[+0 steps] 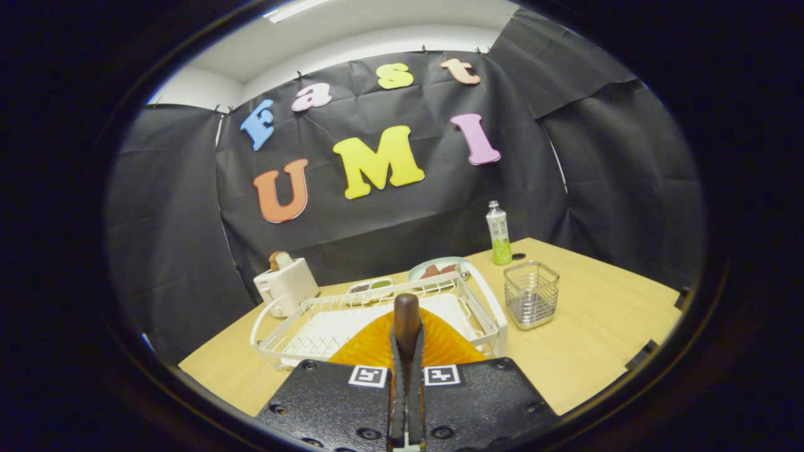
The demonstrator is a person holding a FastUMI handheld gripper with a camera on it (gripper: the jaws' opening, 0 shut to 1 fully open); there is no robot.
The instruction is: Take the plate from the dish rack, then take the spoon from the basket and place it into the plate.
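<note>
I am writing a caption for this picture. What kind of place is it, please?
Probably a staged kitchen-table setup inside a recording booth, not a real kitchen. Black cloth walls in a wooden table holding a white dish rack, a toaster and a wire basket. The gripper has its jaws shut on a spoon handle.

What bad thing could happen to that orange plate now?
1. The gripper pinches only the rim of the orange plate, so it might slip and fall onto the dish rack.
2. Swinging it right might knock the wire basket or the bottle beyond it.
3. The plate hides what lies close ahead of the fingers, so setting it down is harder to judge.
</note>
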